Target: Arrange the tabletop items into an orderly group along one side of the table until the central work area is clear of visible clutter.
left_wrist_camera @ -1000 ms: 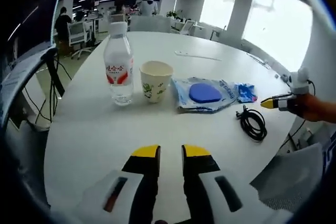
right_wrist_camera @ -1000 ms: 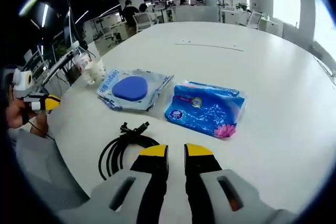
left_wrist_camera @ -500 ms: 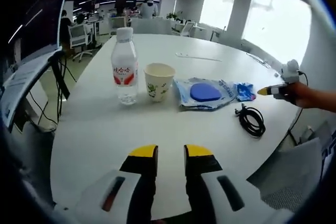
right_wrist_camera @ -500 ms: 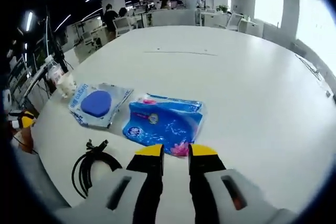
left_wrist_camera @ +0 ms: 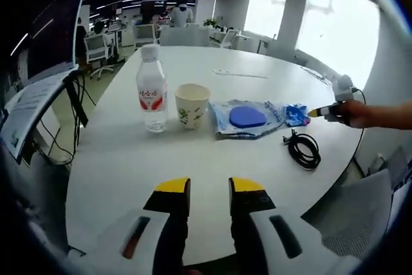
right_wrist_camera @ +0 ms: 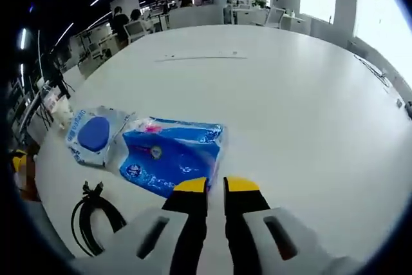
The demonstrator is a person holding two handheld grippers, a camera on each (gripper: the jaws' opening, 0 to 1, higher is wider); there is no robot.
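Left gripper view: blue tissue pack [left_wrist_camera: 297, 114] largely hidden behind the clear pouch [left_wrist_camera: 248, 118]. Right gripper view: bottle [right_wrist_camera: 50, 97] and cup [right_wrist_camera: 63, 113] blurred at the frame's edge (labels unreadable); black cable [right_wrist_camera: 93, 222] partly hidden by the claw body.

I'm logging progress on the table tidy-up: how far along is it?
Done: the water bottle, paper cup, clear pouch with the blue disc and blue tissue pack already sit in a rough row. In hand: nothing; the right tool is at the tissue pack's edge, the left tool hovers empty. Left: the black cable lies off the row.
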